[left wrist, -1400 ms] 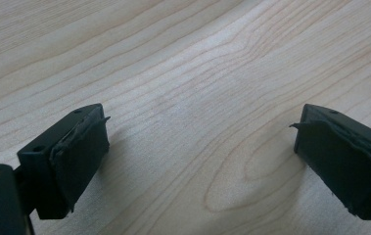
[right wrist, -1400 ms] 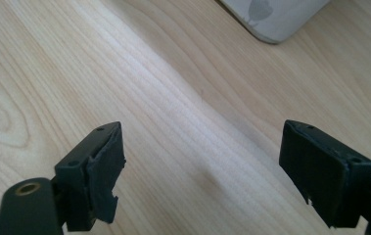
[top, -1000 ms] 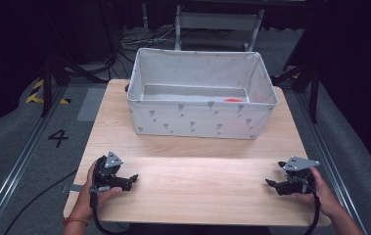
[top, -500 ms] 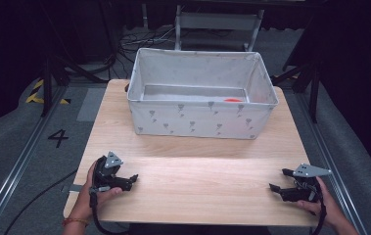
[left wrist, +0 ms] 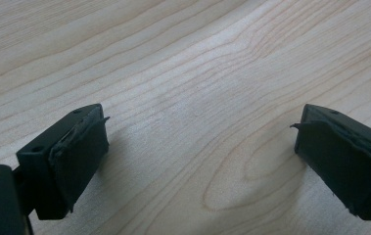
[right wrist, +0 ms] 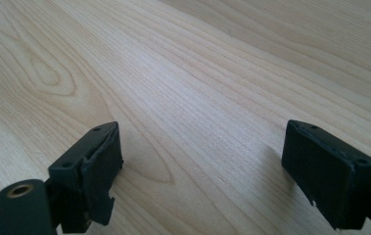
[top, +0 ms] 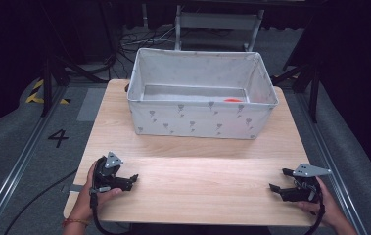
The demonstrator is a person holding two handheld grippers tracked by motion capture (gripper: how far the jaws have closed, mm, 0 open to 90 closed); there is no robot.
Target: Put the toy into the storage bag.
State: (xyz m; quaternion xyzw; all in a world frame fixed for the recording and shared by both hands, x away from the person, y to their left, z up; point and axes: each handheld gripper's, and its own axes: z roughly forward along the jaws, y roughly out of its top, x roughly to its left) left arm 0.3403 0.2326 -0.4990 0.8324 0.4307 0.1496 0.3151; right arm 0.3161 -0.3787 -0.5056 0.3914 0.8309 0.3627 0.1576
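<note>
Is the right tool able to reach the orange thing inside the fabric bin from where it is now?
Probably yes. The right tool is open and holds nothing, the table between is bare, and the fabric bin has no lid. It must go over the near wall to the orange thing.

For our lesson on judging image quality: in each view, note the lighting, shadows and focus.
High view: table brightly lit, surroundings dark, orange thing in the bin too small to identify. Left gripper view: wood grain sharp, soft shadows beside the open left tool. Right gripper view: the same around the open right tool.
</note>
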